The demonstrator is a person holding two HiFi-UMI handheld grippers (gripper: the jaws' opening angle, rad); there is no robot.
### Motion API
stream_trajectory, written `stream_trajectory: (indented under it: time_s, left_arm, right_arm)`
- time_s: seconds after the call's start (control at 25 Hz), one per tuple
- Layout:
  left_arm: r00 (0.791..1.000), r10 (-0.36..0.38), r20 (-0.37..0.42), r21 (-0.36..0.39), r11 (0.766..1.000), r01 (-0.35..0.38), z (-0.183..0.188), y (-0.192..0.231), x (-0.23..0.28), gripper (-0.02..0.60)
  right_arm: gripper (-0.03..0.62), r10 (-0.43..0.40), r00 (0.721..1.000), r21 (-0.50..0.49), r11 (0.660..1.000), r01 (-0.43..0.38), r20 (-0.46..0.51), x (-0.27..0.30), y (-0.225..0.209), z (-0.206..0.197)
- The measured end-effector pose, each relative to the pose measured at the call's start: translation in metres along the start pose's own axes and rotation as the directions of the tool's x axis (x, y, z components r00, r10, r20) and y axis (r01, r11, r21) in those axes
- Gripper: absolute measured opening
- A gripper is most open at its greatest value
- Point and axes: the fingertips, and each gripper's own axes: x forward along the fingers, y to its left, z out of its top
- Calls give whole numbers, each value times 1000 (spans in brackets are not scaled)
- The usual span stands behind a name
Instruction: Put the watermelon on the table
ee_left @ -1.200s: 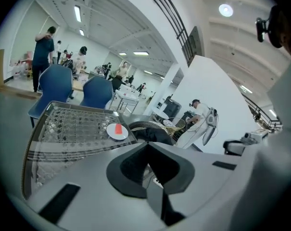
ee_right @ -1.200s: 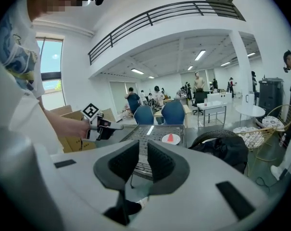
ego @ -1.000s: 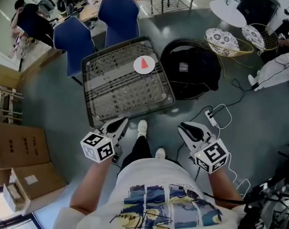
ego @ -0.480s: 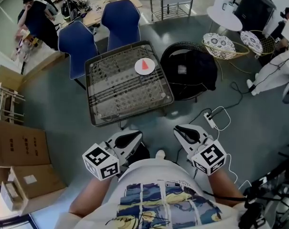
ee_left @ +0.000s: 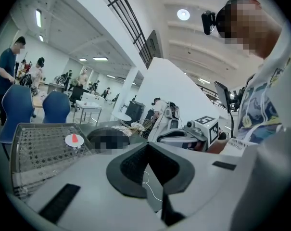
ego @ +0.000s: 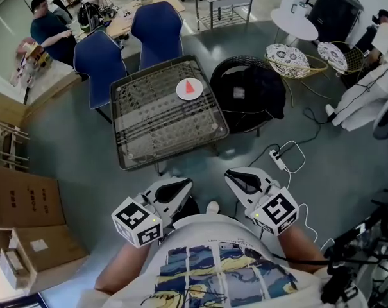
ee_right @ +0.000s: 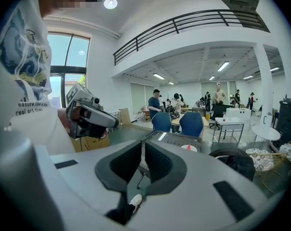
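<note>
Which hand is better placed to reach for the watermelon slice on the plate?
Right, probably: the watermelon on its plate sits nearly straight ahead of the right gripper, whereas the left gripper aims well to its right.

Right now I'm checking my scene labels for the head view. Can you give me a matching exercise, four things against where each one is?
Things:
1. watermelon
2. chairs
3. boxes
4. power strip

Places:
A. on the floor, right of the table
B. at the table's far side
C. on the plate
D. by the picture's left edge

Pairs: 1-C, 2-B, 3-D, 4-A
</note>
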Motion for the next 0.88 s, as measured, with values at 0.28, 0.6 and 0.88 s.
stream_trajectory:
  time_s: [0.28, 0.6, 0.88]
  left_arm:
    - [1000, 4, -2, 4, 1000, -4, -4, 1, 1, 9]
    - [1000, 24, -15, 13, 1000, -23, -14, 5, 0, 9]
    - [999, 28, -27, 11, 1000, -27, -18, 9, 0, 9]
  right_arm:
    - [27, 5, 1000, -18, 1000, -5, 2, 1, 6, 1]
    - [20, 35, 999, -30, 999, -35, -17, 6, 17, -5]
    - [15, 42, 999, -28, 999, -43, -34, 7, 21, -8]
